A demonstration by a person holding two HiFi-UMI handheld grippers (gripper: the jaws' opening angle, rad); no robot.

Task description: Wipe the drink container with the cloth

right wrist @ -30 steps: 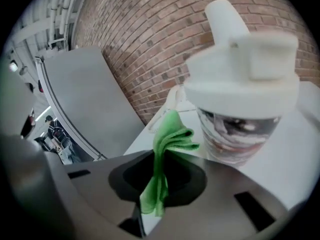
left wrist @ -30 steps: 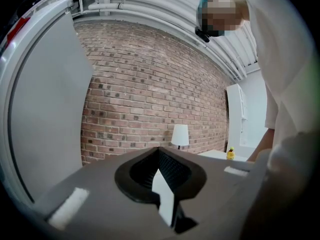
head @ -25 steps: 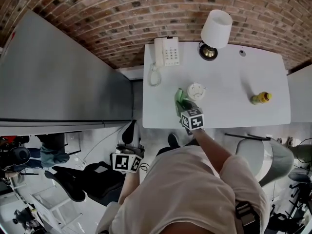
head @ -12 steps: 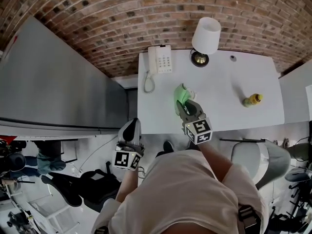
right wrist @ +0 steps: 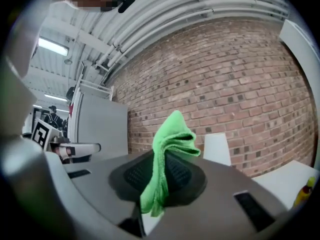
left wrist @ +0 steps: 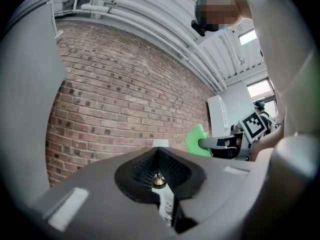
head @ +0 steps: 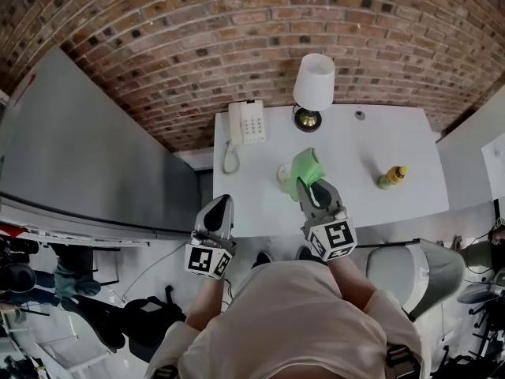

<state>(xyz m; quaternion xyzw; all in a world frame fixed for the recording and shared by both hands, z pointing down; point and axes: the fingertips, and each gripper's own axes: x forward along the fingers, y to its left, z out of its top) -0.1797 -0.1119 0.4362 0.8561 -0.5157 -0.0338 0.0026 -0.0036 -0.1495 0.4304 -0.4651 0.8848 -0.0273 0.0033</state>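
Clamped green cloth in right gripper above the table's front edge — folds loose, presumably for wiping; held left gripper closed, empty, off that edge.

The green cloth sits bunched (folds drooping) between the closed jaws of the right gripper, well apart from the yellow drink container.

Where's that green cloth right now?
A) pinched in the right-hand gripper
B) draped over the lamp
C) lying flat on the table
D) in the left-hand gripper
A: the right gripper has its jaws closed on the green cloth, which sticks up between them.
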